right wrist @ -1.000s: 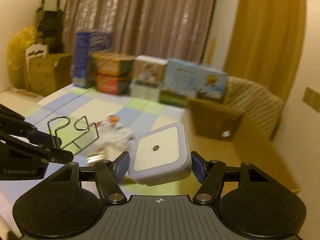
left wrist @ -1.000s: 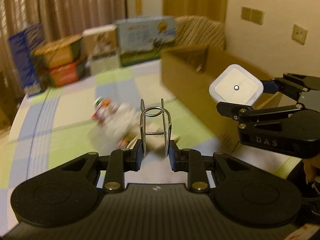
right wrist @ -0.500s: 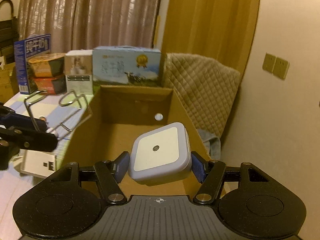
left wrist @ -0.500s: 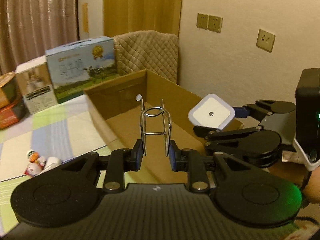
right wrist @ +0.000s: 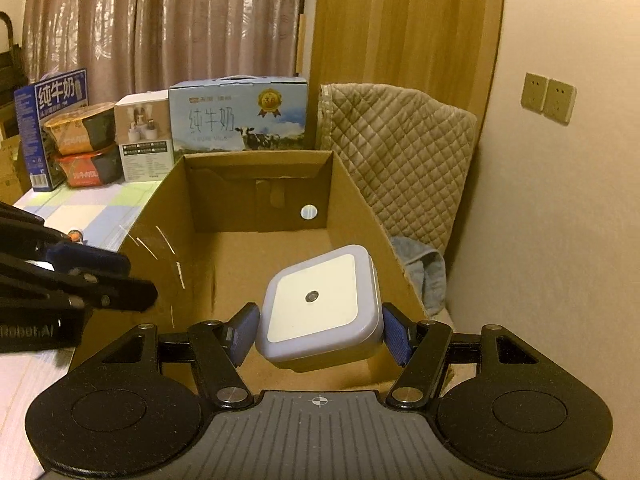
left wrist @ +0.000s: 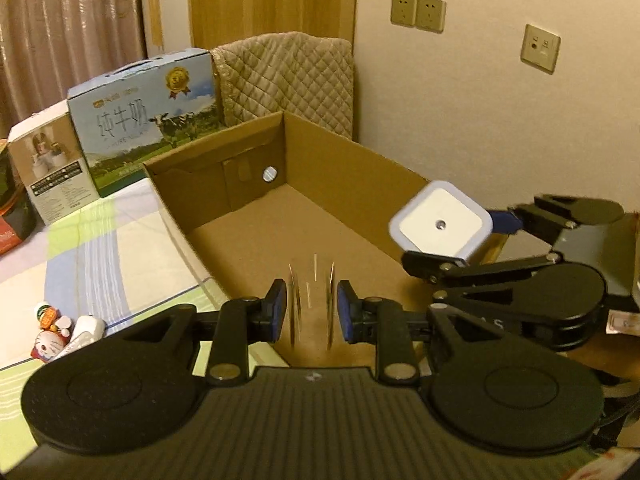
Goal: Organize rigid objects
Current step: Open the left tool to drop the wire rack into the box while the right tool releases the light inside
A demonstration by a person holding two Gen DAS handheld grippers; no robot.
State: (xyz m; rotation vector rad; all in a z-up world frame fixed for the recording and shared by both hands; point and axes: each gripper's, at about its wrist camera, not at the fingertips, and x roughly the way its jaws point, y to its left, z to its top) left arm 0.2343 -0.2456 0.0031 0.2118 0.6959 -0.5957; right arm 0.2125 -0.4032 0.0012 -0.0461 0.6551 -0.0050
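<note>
Hovering over the cardboard box point(right wrist: 360, 216), the square night light point(right wrist: 320, 306) looks light, rigid, smooth-sided; right gripper point(right wrist: 320, 330) fingers clamp its flanks. Left gripper point(left wrist: 312, 312) fingers pinch a blurred wire rack point(left wrist: 312, 300), springy.

Left wrist cam: you're looking fwd and down along the left tool point(left wrist: 312, 312), close over the near end of the open cardboard box point(left wrist: 248, 152), facing its far wall and the socket wall beyond. Right tool point(left wrist: 452, 236) pokes in from the right edge. Right wrist cam: same tilt, sat just beside, looking straight down the box point(right wrist: 256, 168) lengthwise over the right tool point(right wrist: 320, 328); left tool point(right wrist: 124, 280) creeps in at left edge. Both views share the box interior, the milk carton point(left wrist: 144, 116) point(right wrist: 240, 116) and the quilted cover point(left wrist: 288, 80) point(right wrist: 400, 148) behind it.
</note>
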